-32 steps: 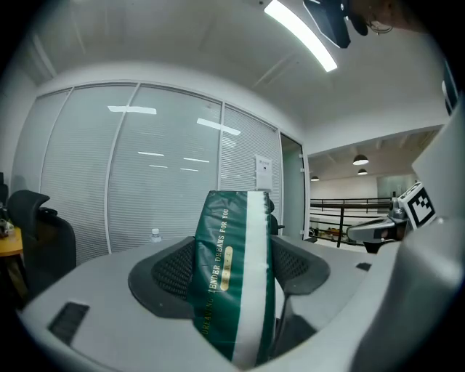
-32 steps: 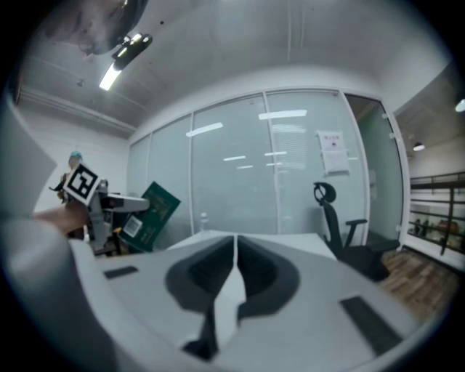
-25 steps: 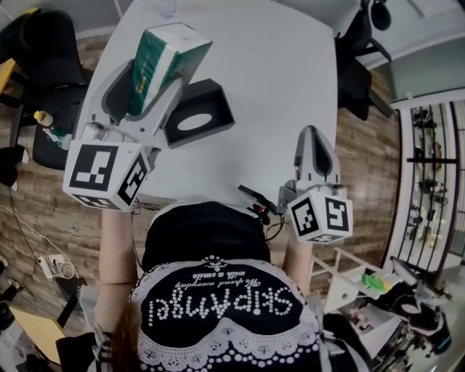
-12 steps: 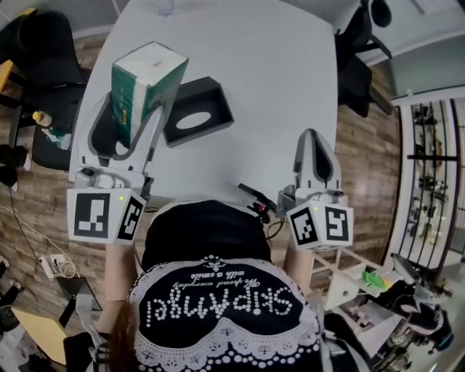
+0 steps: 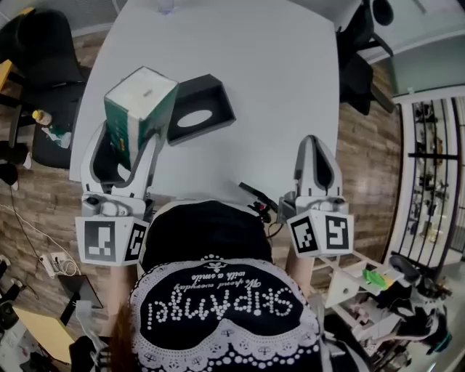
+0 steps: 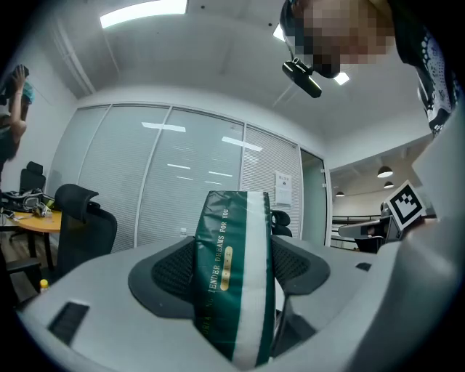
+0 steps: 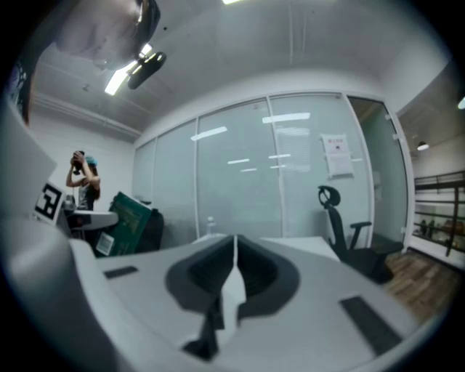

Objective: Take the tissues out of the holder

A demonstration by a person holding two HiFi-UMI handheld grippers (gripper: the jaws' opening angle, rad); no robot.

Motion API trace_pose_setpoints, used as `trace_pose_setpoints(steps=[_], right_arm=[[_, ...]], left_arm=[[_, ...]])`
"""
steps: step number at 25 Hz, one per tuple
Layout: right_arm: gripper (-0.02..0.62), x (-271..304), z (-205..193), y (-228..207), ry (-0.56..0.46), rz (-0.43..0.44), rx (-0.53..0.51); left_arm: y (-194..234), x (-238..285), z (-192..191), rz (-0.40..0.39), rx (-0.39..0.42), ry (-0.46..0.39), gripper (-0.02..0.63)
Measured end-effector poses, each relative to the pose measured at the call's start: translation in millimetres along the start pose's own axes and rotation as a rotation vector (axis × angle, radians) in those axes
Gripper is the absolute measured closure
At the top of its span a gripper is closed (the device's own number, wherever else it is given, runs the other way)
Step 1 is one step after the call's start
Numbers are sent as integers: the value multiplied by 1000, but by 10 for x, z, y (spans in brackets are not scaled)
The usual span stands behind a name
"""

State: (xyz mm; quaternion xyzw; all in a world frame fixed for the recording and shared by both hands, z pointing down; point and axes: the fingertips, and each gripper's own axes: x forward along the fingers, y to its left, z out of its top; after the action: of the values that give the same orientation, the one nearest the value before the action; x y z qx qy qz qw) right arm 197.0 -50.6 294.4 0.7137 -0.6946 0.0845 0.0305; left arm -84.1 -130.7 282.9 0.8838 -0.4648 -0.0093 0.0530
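My left gripper (image 5: 125, 142) is shut on a green and white tissue pack (image 5: 134, 112), held up over the table's left edge; the left gripper view shows the tissue pack (image 6: 234, 280) squeezed between both jaws. The black tissue holder (image 5: 197, 110) lies on the white table (image 5: 276, 80), just right of the pack, its oval slot facing up. My right gripper (image 5: 317, 154) hovers at the table's near right edge, shut with nothing in it; in the right gripper view its jaws meet (image 7: 234, 265), and the green tissue pack (image 7: 129, 218) shows at the far left.
A black office chair (image 5: 43, 65) stands left of the table and another chair (image 5: 360, 58) at the right. A clear bottle (image 5: 166, 6) stands at the table's far edge. Shelving (image 5: 429, 167) lines the right side. A person (image 7: 83, 182) stands at the far left.
My left gripper has drawn the tissue pack back toward me and to the left, away from the holder. The right gripper has stayed about where it was.
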Motion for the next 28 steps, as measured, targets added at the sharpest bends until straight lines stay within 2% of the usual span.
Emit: trace_pose_setpoints(steps=[6,15,28], right_arm=[[560,-45,-66,37,19,-1,8],[560,-91,-85,58,8,-14,14],[560,-145,-200,40,33,-17,3]], left_arm=[[38,-89,-111,13,-19,31,260],[147,-218,-115,41,-15,29,260],[159,-334,-278,71,-58,38,260]])
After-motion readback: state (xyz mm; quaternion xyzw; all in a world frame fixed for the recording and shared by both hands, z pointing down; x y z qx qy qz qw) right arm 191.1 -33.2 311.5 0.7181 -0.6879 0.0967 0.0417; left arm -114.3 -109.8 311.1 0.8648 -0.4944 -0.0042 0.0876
